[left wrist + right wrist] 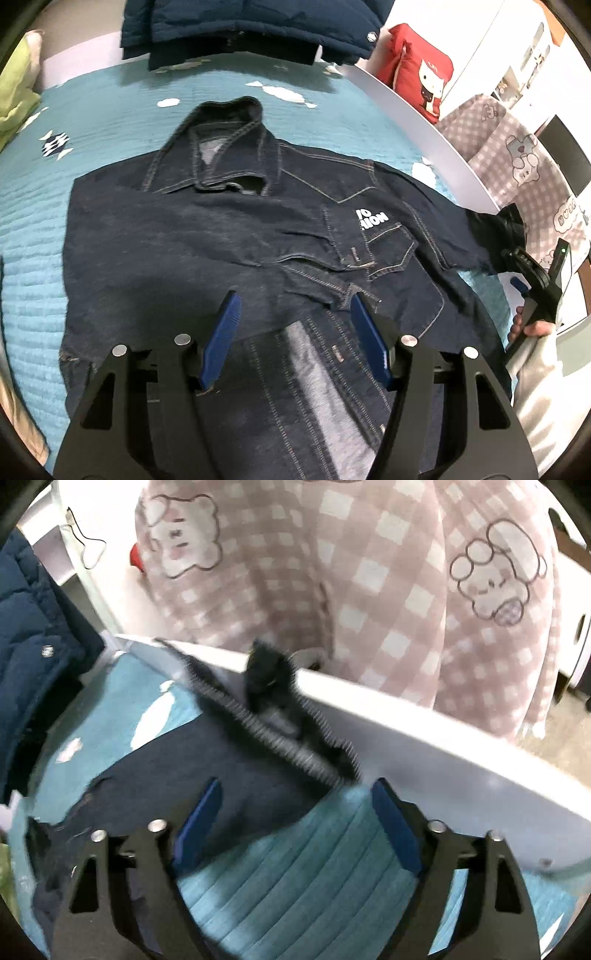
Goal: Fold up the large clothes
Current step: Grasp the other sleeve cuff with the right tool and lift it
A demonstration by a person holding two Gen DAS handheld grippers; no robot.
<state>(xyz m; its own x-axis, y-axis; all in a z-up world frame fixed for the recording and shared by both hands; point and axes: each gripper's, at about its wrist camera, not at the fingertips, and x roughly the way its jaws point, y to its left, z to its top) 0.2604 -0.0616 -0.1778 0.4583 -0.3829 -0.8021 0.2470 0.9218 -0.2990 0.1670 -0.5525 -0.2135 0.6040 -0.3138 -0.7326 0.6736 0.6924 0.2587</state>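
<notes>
Denim jacket (258, 236) lay front-up on the teal bedspread (110, 110), collar (225, 147) toward 12 o'clock in the left wrist view. One sleeve was already folded across the chest, its cuff (347, 295) ending near centre, just ahead of my left tool (291, 314). Left tool: released, pads (225, 332) apart, nothing between them, hanging over the lower front panels. At 3 o'clock the other sleeve (495, 225) looked to trail over the white bed edge (424, 122); I judged it not yet folded in. Right tool (295, 797): released too, nothing gripped, only bedspread and a corner of denim beneath it; its view was motion-blurred, with the dark sleeve end lying on the bed edge at 12 o'clock. A navy padded coat (251, 26) sat at the far end of the bed, seemingly folded. My estimate: jacket roughly a third done. Remaining: second sleeve inward, then hem up toward the collar.
</notes>
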